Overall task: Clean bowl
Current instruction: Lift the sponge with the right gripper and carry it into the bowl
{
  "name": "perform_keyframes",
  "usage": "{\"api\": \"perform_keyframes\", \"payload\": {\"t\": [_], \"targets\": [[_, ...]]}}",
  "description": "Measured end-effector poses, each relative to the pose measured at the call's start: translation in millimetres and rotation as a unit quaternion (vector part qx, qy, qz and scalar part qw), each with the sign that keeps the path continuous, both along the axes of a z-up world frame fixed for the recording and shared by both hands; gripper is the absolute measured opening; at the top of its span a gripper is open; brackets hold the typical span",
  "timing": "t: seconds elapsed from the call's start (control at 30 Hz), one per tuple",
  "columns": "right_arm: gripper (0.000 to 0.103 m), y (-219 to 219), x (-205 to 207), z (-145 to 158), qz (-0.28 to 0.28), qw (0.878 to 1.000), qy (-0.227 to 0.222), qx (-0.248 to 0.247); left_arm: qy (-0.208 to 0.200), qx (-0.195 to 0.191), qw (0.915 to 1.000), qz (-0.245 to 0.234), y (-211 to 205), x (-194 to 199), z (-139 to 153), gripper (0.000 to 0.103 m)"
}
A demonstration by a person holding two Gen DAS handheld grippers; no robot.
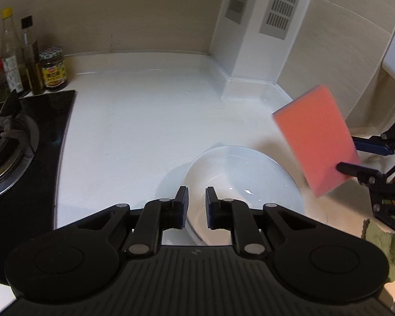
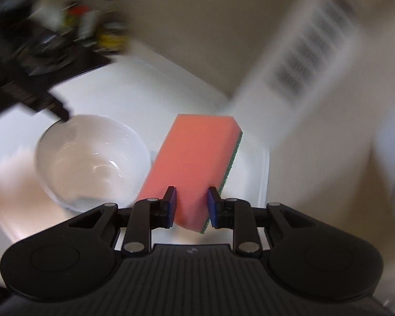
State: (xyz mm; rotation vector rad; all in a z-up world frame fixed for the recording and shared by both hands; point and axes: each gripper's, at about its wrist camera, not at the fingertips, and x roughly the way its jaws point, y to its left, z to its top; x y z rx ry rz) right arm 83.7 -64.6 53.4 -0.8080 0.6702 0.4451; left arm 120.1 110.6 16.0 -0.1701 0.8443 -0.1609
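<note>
A: Where is the bowl?
B: My left gripper (image 1: pixel 197 206), part open and empty, straddles the bowl's (image 1: pixel 239 173) near rim.
A: And your right gripper (image 2: pixel 191 206)?
B: Clamped on the pink sponge (image 2: pixel 194 163); beyond, white counter (image 1: pixel 144 110), stove (image 1: pixel 10 142) at left.

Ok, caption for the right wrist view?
Right gripper holding pink sponge beside white bowl.

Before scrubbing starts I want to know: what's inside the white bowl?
The bowl looks empty: only glare on its white inside, no food visible. The left gripper covers part of its near rim in the left wrist view; the sponge is outside it.
</note>
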Motion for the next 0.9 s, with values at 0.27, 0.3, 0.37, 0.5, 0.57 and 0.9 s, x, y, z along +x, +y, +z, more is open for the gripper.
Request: {"api": "perform_keyframes", "payload": {"t": [0.27,0.3,0.37,0.5,0.57,0.9], "targets": [[0.022,78,-27,-30,0.249,0.935,-0.019,-0.254,-0.011,-0.024,0.9989,0.039,28,-13,-3,0.016],[0.022,85,-30,-33,0.269,0.923,-0.026,-0.272,-0.009,-0.029,0.9985,0.045,31,-14,-4,0.016],[0.022,95,-31,-40,0.293,0.908,-0.017,-0.301,-0.009,-0.035,0.9979,0.053,37,-17,-6,0.016],[0.023,106,-33,-60,0.332,0.879,-0.006,-0.342,-0.005,-0.037,0.9967,0.071,47,-22,-11,0.016],[0.023,105,-34,-68,0.342,0.873,-0.004,-0.348,-0.001,-0.037,0.9964,0.077,50,-24,-13,0.016],[0.03,93,-36,-85,0.335,0.891,0.017,-0.307,0.045,-0.084,0.9942,0.049,49,-8,-20,0.015]]}}
